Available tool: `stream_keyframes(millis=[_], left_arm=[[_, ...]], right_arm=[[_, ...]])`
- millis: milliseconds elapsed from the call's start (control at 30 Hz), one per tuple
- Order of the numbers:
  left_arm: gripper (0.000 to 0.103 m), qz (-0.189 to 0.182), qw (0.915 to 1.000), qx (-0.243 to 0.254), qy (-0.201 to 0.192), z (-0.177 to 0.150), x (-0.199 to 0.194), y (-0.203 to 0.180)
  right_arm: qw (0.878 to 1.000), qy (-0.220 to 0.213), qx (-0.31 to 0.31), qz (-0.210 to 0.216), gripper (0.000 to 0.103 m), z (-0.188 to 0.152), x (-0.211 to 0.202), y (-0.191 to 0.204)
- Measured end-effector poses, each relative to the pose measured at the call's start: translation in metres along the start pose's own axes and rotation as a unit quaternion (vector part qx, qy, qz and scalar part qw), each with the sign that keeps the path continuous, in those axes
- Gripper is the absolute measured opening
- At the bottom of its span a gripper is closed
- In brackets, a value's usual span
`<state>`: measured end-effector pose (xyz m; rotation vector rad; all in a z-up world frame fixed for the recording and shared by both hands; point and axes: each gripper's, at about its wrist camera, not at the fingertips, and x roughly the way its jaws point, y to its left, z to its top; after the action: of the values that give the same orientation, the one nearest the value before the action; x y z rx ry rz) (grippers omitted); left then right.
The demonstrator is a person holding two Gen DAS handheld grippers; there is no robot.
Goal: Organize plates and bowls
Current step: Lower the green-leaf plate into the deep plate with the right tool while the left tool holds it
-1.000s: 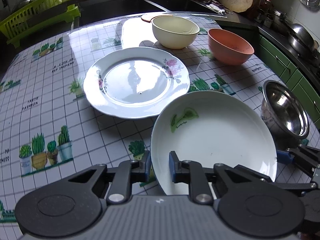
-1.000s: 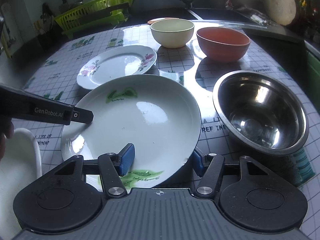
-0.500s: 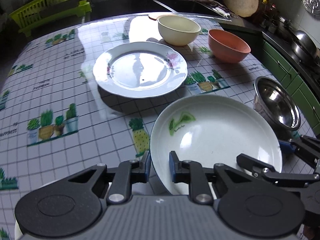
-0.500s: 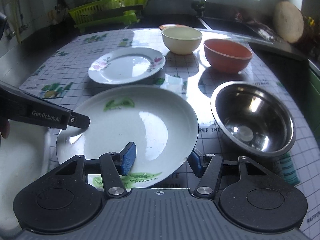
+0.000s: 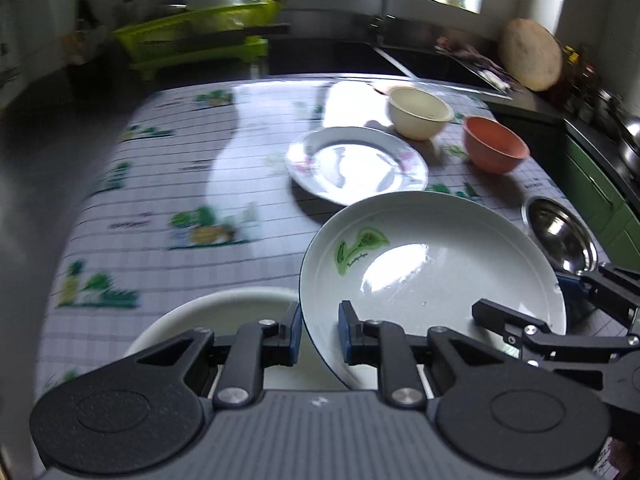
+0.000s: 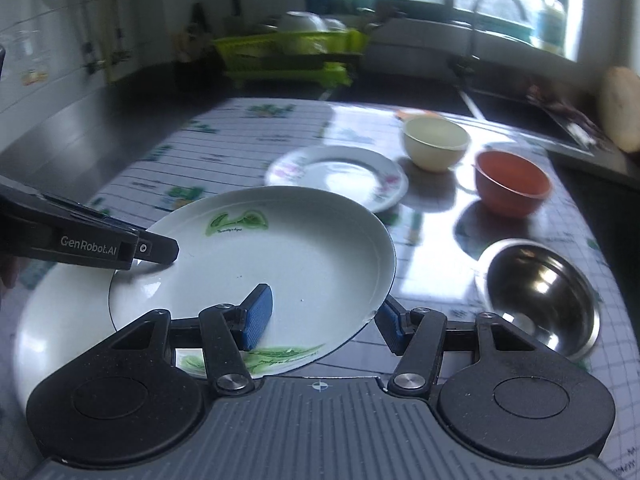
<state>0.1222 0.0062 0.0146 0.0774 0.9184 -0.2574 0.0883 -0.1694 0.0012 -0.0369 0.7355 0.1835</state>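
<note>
A white plate with green leaf prints [image 5: 432, 264] [image 6: 280, 256] hangs tilted above the table, held from two sides. My left gripper [image 5: 318, 328] is shut on its near-left rim, and its black finger shows in the right wrist view too. My right gripper [image 6: 324, 316] clamps the rim opposite, one blue pad on the plate's face and the other against its edge. Under the held plate, at the table's near side, lies a larger white dish [image 5: 224, 308] [image 6: 60, 320]. Farther back stand a floral plate [image 5: 356, 164], a cream bowl [image 5: 420, 114], an orange bowl [image 5: 494, 144] and a steel bowl [image 6: 540, 292].
The table wears a checked cloth with cactus prints [image 5: 180, 184]. Behind it a green dish rack [image 5: 192, 40] with crockery stands on the dark counter, next to a sink with a tap [image 5: 384, 12]. A round wooden board [image 5: 532, 60] leans at the back right.
Both grippers have risen with the leaf plate and carried it back and to the left. The larger white dish has come into view underneath it. The other dishes have stayed put.
</note>
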Motion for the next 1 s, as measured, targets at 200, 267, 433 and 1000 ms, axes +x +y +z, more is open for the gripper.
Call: stream_keyframes(millis=[200,267,433,1000], left_arm=[[0.018,0.042,0.9981,-0.045,-0.001,-0.031,-0.027,0.032],[0.018,0.051,0.9970,-0.058,0.003,-0.041,-0.031,0.041],[0.018,0.068,0.9932,-0.093,0.015,-0.065,-0.037,0.060],[0.015,0.062,0.9929,-0.098,0.026,-0.085,-0.027,0.064]], right_arm=[[0.998,0.001,-0.031,0.054,0.058,-0.001,0.002,0.031],[0.997,0.004,-0.044,0.068,0.058,-0.002,0.005,0.043],[0.993,0.016,-0.072,0.097,0.058,-0.009,0.010,0.067],[0.982,0.037,-0.156,0.099,0.049,-0.031,0.025,0.106]])
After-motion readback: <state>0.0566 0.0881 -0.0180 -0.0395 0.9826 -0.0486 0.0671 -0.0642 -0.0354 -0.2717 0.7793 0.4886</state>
